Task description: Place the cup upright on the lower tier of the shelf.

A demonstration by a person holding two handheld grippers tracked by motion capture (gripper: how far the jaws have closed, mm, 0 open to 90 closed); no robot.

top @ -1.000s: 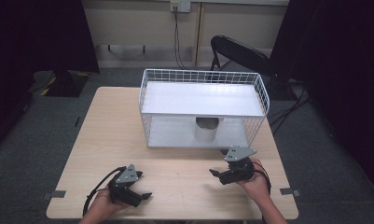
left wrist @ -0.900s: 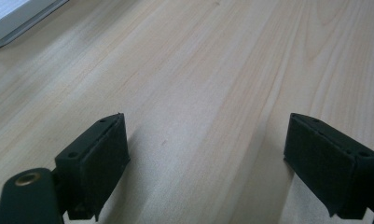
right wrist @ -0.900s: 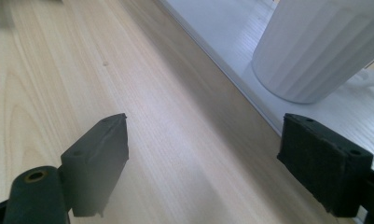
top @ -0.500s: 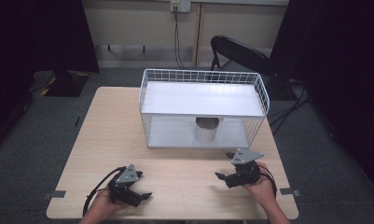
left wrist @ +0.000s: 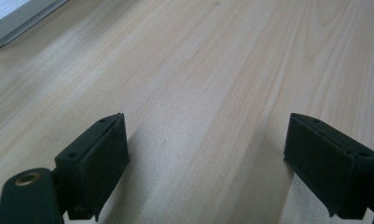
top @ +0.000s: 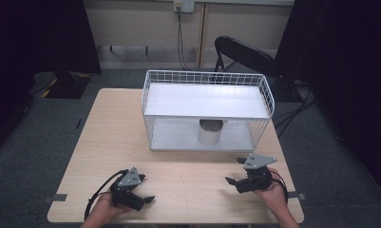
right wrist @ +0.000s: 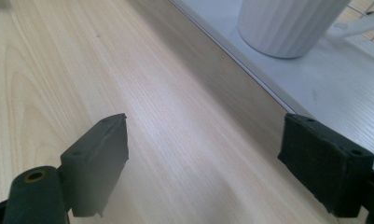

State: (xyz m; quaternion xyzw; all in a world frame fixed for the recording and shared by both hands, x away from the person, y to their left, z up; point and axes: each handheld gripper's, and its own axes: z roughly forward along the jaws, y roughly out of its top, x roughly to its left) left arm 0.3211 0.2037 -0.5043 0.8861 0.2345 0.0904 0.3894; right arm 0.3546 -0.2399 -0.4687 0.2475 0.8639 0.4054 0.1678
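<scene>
A white ribbed cup (top: 210,132) stands on the lower shelf of a white wire rack (top: 207,108) at the table's middle back. The same cup (right wrist: 287,25) rises at the top of the right gripper view, on the rack's white base (right wrist: 324,88). My right gripper (top: 232,182) rests on the table in front of the rack's right end, open, jaws wide apart over bare wood. At the front left, my left gripper (top: 147,199) lies open with nothing between its jaws (left wrist: 205,154).
The light wooden table (top: 107,142) has bare room on its left half and along the front edge. A black chair (top: 245,52) stands behind the table, cables run down the back wall, and dark curtains flank both sides.
My right gripper has drawn back from the rack toward the front right of the table. The left gripper has stayed where it was.
</scene>
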